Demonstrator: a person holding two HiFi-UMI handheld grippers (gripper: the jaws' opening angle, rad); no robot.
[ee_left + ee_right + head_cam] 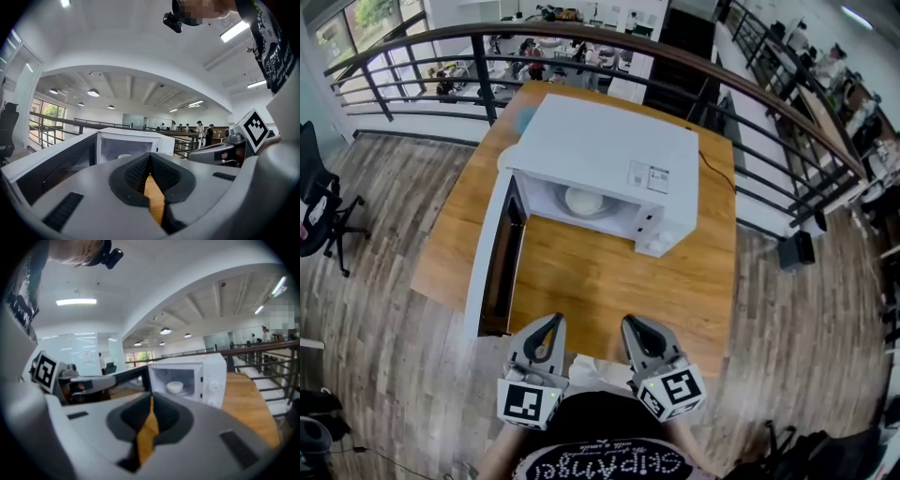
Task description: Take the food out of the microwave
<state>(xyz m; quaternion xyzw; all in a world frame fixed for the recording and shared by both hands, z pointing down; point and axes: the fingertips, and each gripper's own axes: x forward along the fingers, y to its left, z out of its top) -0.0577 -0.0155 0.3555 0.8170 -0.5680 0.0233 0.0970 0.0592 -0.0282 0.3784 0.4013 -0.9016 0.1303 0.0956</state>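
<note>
A white microwave (609,159) stands on a wooden table (600,281), its door (492,258) swung wide open toward me on the left. Inside its cavity sits a white bowl (584,200), also visible in the right gripper view as the bowl (175,387). My left gripper (551,325) and right gripper (635,327) hover side by side at the table's near edge, well short of the microwave. Both are shut with nothing between the jaws. The left gripper view shows the microwave (129,143) ahead past the closed left gripper (149,157).
A curved black railing (581,47) runs behind the table. A black office chair (319,202) stands at the far left on the wood floor. A small dark box (797,248) sits on the floor at the right. A cable trails from the microwave's right side.
</note>
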